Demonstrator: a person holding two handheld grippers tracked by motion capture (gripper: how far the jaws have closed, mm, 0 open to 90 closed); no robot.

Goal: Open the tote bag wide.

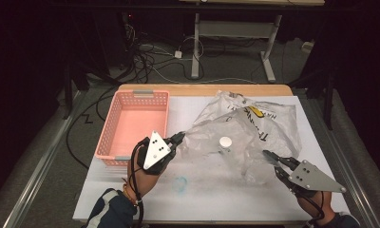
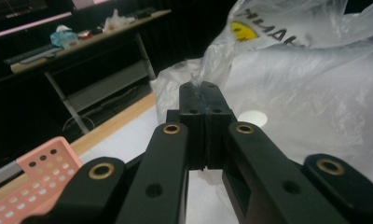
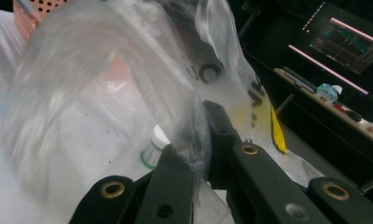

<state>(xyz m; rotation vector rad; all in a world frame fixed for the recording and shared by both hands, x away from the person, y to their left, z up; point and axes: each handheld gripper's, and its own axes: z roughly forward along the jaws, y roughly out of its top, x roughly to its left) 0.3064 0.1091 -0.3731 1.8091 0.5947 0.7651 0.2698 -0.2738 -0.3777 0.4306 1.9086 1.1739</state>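
Plastic bag (image 1: 245, 135) lies crumpled on the white counter (image 1: 131, 199), right of the pink basket (image 1: 133, 126), which it does not touch. A small white-capped bottle (image 1: 225, 141) is seen through the film, inside the bag near its middle.

Left claw (image 1: 180, 137): jaws pressed together on the bag's left edge; in the left gripper view (image 2: 203, 91) film is pinched between the tips. Right claw (image 1: 268, 156): at the bag's lower right edge; in the right gripper view (image 3: 201, 135) film is draped over and caught between the jaws, so it is judged clamped on the bag too, though the exact bite is blurred.

Step in hand is judged to be spreading the bag's mouth so the bottle can be got out.

How it is best done:
- Only one layer per claw should be pinched; if both layers are caught, the mouth won't open.
- The claws should be drawn apart slowly and level, tension kept even; thin film slips or tears under a jerk.
- The lift should be kept low so the bottle is not rolled deeper into the folds.
- The right-hand bite should be checked before pulling; a shallow pinch is likely to let go.
- The basket side should be kept free for the drop-off, if that is where the bottle is meant to go.
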